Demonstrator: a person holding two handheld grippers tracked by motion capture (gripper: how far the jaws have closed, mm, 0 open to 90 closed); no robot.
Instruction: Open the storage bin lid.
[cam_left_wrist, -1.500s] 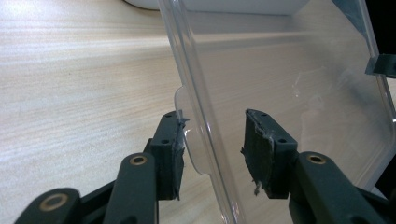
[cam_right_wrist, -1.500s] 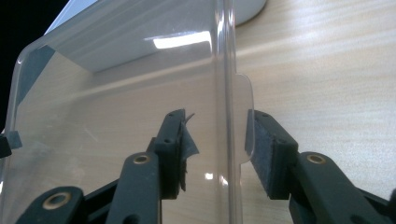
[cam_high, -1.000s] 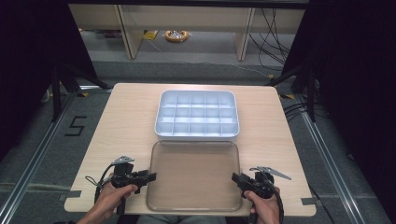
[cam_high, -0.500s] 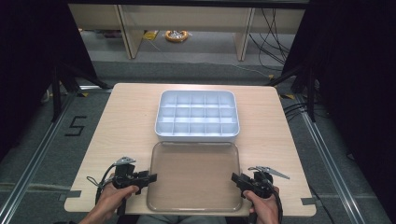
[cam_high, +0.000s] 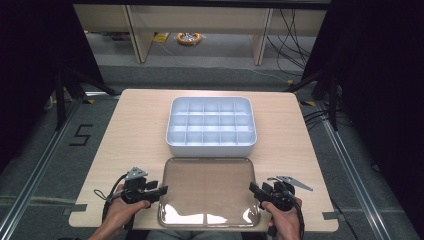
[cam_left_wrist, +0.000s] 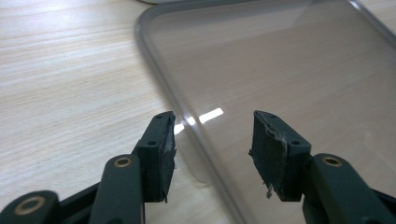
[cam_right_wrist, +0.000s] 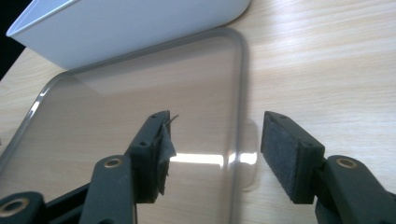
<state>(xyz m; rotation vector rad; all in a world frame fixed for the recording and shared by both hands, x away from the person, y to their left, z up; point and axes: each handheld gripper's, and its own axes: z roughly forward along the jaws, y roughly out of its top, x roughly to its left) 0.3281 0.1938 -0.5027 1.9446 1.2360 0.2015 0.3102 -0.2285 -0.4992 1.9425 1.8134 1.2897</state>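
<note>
The clear lid (cam_high: 209, 192) lies flat on the desk (cam_high: 135, 130) at the 6 o'clock edge, touching or just short of the white compartment box (cam_high: 211, 126), which sits at 12 o'clock from it. Its long axis runs 9 to 3 o'clock, and one hand is posted at each short end, so neither is nearer: the left gripper (cam_high: 159, 190) sits at the lid's 9 o'clock edge, the right gripper (cam_high: 254, 189) at its 3 o'clock edge.

In the left gripper view the lid's rim (cam_left_wrist: 187, 121) passes straight through the gap between the two fingers (cam_left_wrist: 161, 149). One pad is outside over bare wood, the other above the clear panel, and neither is pressing. The right gripper view shows the same straddle: the rim (cam_right_wrist: 240, 140) lies between the fingers (cam_right_wrist: 289, 151), which stand parted wider than the left pair, with nothing gripped.

Against the earlier high view, both hands sit in the same spots and the lid and box have not shifted. The change is in the fingers: both pairs have just been opening, the right more than the left, with the lid's edge between them. My reading is that the lid has just been released.
</note>
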